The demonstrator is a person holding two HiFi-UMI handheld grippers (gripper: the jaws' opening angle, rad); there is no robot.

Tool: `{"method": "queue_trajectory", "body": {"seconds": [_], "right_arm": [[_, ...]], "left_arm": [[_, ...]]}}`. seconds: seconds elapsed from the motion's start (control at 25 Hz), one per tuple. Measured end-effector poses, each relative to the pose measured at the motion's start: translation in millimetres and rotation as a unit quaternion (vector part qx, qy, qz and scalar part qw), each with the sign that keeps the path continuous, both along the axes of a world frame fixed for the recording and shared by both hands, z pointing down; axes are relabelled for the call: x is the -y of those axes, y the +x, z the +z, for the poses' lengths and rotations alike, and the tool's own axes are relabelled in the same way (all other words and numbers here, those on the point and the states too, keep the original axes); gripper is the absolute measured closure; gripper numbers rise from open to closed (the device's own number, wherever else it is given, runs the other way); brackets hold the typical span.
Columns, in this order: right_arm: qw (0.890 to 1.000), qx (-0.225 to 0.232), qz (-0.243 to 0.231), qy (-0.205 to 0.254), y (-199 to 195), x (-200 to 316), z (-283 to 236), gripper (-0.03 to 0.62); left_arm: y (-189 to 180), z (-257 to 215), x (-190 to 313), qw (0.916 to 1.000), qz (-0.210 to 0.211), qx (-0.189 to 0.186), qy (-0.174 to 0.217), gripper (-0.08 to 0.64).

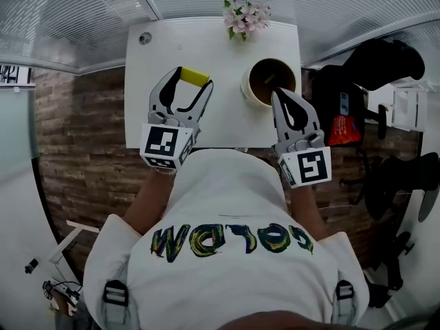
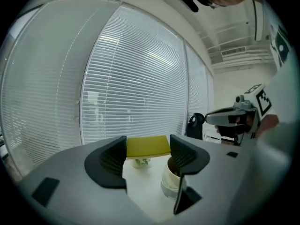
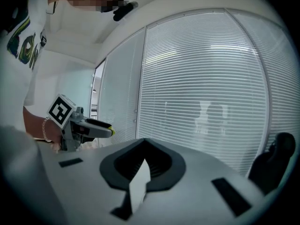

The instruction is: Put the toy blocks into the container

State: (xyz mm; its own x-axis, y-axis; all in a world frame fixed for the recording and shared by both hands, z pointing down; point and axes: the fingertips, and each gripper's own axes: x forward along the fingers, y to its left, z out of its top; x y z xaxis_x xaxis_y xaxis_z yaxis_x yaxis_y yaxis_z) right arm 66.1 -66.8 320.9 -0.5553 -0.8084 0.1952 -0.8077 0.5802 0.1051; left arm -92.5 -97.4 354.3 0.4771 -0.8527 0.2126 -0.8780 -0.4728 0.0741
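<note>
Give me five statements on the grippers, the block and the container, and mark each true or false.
1. The left gripper holds a yellow block. True.
2. The right gripper has its jaws wide apart. False: they are together, with nothing between them.
3. The block is already in the container. False: it is held above the table, to the container's left.
4. Flowers stand at the table's far edge. True.
5. The container lies tipped on its side. False: it stands upright, its opening facing up.
</note>
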Motion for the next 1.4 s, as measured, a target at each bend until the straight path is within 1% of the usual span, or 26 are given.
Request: {"method": "queue_trajectory", "body": {"seconds": [0.16,0.36,0.8,1.0,1.08,1.2,1.4], "right_arm": [[1.000,0.001,0.008,-0.003,7.1,-0.4,1.2,0.584],[1.000,-0.003,0.025,-0.004,20.1,-1.8,1.0,0.584],[0.996,-0.007,0.093,-0.009,80.2,-16.2,3.4,0.584],[0.994,-0.004,0.113,-0.010,102.3,-21.1,4.2,0.584],[0.993,-0.002,0.116,-0.008,106.9,-22.0,3.2,0.584],[0.993,0.001,0.115,-0.008,109.0,-21.9,2.2,0.584],[0.994,0.003,0.113,-0.007,109.6,-18.9,3.6,0.584]], "left_arm": [[9.5,-4.9,2.0,0.9999,0.010,-0.003,0.004,0.267],[31.9,-7.9,3.7,0.9993,0.036,-0.010,0.004,0.267],[109.9,-11.7,0.7,0.9931,0.115,-0.024,0.002,0.267],[140.9,-7.5,0.6,0.9896,0.142,-0.024,-0.003,0.267],[152.1,-2.3,2.0,0.9884,0.151,-0.020,-0.006,0.267],[169.1,11.9,6.4,0.9858,0.168,-0.003,-0.009,0.267],[197.2,63.9,21.3,0.9796,0.193,0.039,-0.040,0.267]]}}
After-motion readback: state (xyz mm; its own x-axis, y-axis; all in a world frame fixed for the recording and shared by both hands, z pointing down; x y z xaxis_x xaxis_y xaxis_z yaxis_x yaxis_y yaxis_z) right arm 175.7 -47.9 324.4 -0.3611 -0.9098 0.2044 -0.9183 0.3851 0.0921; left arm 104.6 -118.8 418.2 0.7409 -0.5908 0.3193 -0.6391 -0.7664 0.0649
